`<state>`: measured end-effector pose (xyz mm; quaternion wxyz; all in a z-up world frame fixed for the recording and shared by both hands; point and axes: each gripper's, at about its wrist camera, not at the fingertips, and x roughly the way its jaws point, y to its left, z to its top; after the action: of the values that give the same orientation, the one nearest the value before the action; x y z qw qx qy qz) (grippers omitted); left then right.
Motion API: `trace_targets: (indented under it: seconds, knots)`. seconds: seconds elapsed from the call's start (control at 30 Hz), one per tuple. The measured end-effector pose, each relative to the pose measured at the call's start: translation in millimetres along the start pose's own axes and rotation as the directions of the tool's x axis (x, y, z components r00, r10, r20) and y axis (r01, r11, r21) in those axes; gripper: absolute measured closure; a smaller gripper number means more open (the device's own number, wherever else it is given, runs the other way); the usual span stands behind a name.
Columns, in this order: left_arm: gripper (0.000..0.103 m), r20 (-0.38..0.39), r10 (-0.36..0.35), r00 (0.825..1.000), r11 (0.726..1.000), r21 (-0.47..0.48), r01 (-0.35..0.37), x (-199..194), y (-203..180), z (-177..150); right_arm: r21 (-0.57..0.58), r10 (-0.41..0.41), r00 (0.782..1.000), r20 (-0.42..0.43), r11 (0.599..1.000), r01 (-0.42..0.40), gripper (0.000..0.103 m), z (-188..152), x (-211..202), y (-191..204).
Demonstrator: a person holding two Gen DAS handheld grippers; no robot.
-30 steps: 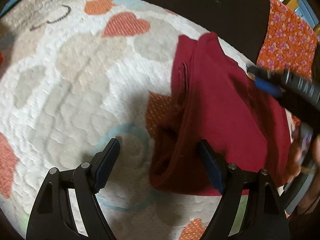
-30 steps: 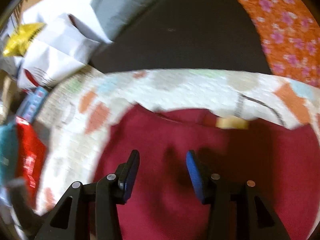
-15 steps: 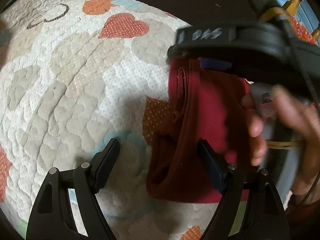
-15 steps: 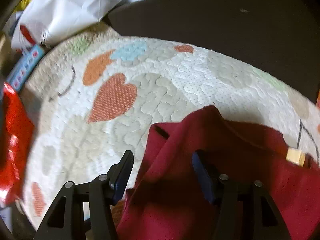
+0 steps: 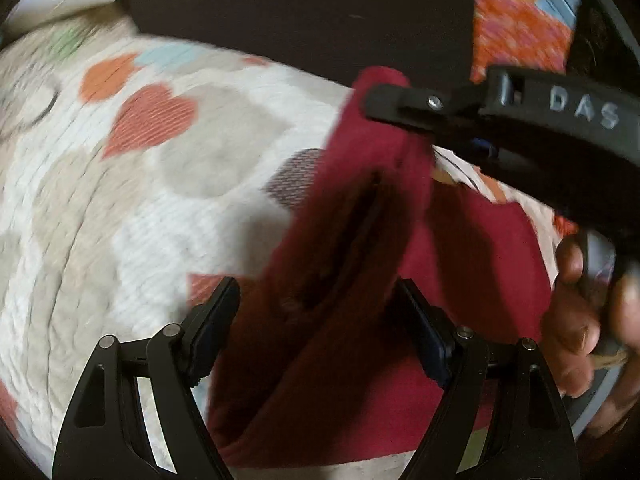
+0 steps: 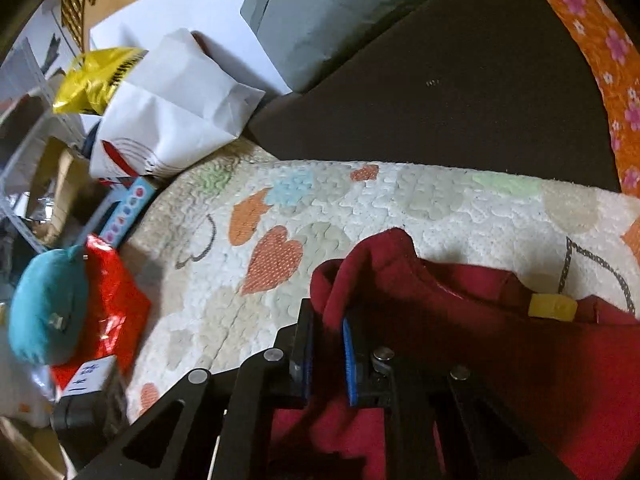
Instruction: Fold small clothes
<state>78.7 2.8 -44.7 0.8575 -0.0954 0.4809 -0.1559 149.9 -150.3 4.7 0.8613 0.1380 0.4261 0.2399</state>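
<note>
Quilted cream mat (image 6: 360,208) with orange hearts covered the work surface. Dark panel (image 6: 460,92) lay beyond it, orange floral cloth (image 6: 616,80) to its right. At left, clutter: white paper bag (image 6: 172,108), yellow packet (image 6: 92,76), teal plush (image 6: 48,304).

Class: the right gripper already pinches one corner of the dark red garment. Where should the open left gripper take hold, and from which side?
Left gripper: grip the raised fold of the red garment between its fingers, coming straight ahead from the near edge; that ridge stands off the quilt.

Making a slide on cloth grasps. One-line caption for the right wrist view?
Right gripper pinches a raised fold of the dark red garment above the heart-patterned quilt.
</note>
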Motion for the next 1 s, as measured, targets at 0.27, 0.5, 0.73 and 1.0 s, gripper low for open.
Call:
trace_targets:
  seconds: [0.27,0.5,0.73,1.0]
  knots:
    - [0.075,-0.051,-0.065,0.997,0.995,-0.078,0.061,-1.2,7.3,3.9,0.043,-0.194,0.977,0.092,0.981,0.191,0.095,-61.4,-78.3,-53.4]
    - [0.077,-0.055,-0.118,0.992,0.993,-0.037,0.116,-20.7,-21.2,13.5,-0.052,-0.268,0.962,-0.059,0.963,0.265,0.095,-105.2,-35.3,-56.7]
    - [0.077,-0.056,-0.12,0.991,0.992,0.023,0.121,-33.9,-62.3,12.9,-0.032,-0.242,0.964,-0.113,0.97,0.24,0.095,-121.7,-53.4,-60.4]
    - [0.077,-0.071,-0.123,0.99,0.984,0.122,0.131,-21.8,-120.4,3.1,0.423,0.129,0.955,0.268,0.875,-0.237,0.027,-109.4,-127.9,-120.2]
